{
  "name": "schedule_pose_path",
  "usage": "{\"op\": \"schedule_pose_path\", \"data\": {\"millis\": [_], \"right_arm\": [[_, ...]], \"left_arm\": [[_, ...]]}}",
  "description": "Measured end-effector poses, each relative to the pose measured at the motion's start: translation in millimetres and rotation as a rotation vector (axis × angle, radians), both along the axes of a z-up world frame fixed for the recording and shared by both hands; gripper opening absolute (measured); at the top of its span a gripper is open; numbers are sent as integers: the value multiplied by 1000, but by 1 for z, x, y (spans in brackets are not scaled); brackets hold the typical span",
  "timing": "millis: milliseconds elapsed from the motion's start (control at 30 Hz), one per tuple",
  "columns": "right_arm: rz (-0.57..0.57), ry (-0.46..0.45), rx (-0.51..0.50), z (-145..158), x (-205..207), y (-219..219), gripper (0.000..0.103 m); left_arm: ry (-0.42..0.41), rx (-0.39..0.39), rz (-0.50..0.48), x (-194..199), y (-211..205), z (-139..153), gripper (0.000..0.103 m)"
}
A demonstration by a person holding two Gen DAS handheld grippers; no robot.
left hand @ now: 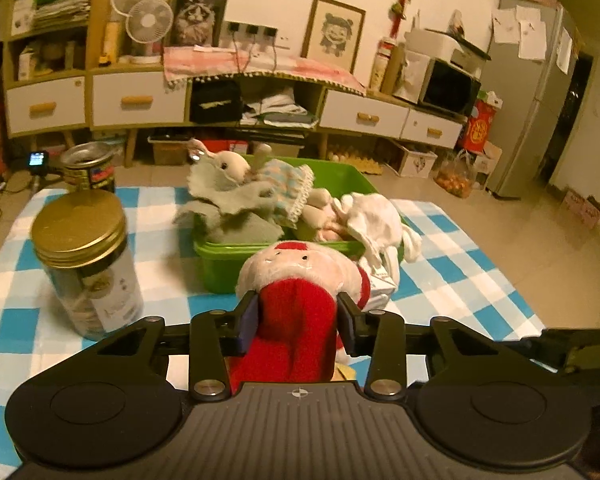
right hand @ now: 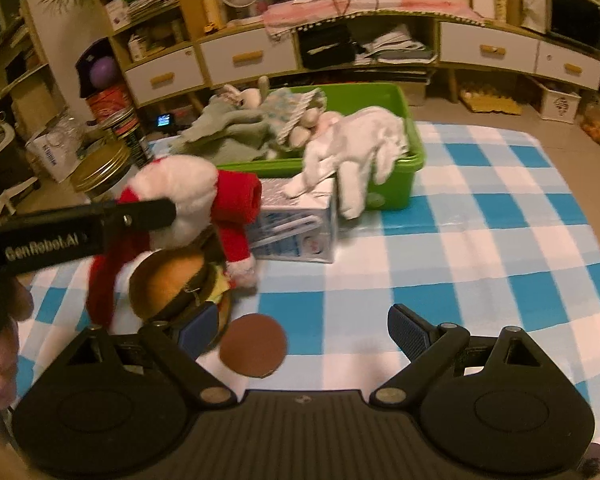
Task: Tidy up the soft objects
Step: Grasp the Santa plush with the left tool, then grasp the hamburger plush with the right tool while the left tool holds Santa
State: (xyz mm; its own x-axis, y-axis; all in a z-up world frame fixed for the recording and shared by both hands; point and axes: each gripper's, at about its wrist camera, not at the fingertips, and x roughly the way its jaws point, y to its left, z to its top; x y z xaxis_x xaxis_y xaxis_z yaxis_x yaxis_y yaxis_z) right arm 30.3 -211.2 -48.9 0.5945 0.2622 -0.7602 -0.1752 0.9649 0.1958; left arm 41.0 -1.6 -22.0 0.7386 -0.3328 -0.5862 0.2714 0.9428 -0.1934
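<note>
A Santa plush (left hand: 300,264) in red and white lies in front of the green bin (left hand: 220,268). My left gripper (left hand: 296,308) is shut on its red body, both pads pressing into the fabric. In the right wrist view the Santa plush (right hand: 188,192) hangs over a hamburger plush (right hand: 168,280), with one of the left gripper's fingers (right hand: 148,212) across it. My right gripper (right hand: 300,328) is open and holds nothing, low over the checked cloth. Its left pad sits beside the hamburger plush and a brown round piece (right hand: 254,346). The green bin (right hand: 404,120) holds a rabbit plush (left hand: 228,164), grey cloth and a white soft toy (right hand: 360,140) draped over its rim.
A gold-lidded jar (left hand: 80,248) and a tin can (left hand: 88,168) stand left of the bin. A milk carton (right hand: 300,228) lies against the bin's front. The blue and white checked cloth (right hand: 480,240) stretches out to the right. Cabinets line the back wall.
</note>
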Motion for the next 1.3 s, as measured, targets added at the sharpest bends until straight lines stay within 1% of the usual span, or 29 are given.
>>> {"op": "schedule_pose_path", "data": {"millis": [200,367,533,700,767,833,900,967,1067,1200,1300], "right_arm": [[56,-21,13,-2,-1,15,67],[118,-38,12,-5,-3,31,67],[164,-43,13,-10,-4,49,67],[222,-46,36,-13,-4,70,67],[244,-43,35,-15,-3,80,67],[256,-45,21,-18,-2,91,67],[251,-55,4,-20,1,99,67],[240,-55,-2,-23,5,104,67],[213,-45,4,-27,13,108,67],[180,-38,-4,-33,19,113,67],[167,-49,-24,-36,21,118,67]], "left_arm": [[7,-22,51,-5,30,6,40],[30,5,104,-10,58,4,40],[104,25,151,-12,86,-11,41],[181,67,166,-14,101,-28,41],[198,74,167,-14,106,-35,43],[203,61,152,-15,111,-39,45],[200,53,140,-16,114,-44,52],[188,53,134,-16,116,-47,62],[159,46,118,-16,117,-51,64],[145,26,101,-12,116,-55,64],[136,31,101,-10,113,-57,64]]}}
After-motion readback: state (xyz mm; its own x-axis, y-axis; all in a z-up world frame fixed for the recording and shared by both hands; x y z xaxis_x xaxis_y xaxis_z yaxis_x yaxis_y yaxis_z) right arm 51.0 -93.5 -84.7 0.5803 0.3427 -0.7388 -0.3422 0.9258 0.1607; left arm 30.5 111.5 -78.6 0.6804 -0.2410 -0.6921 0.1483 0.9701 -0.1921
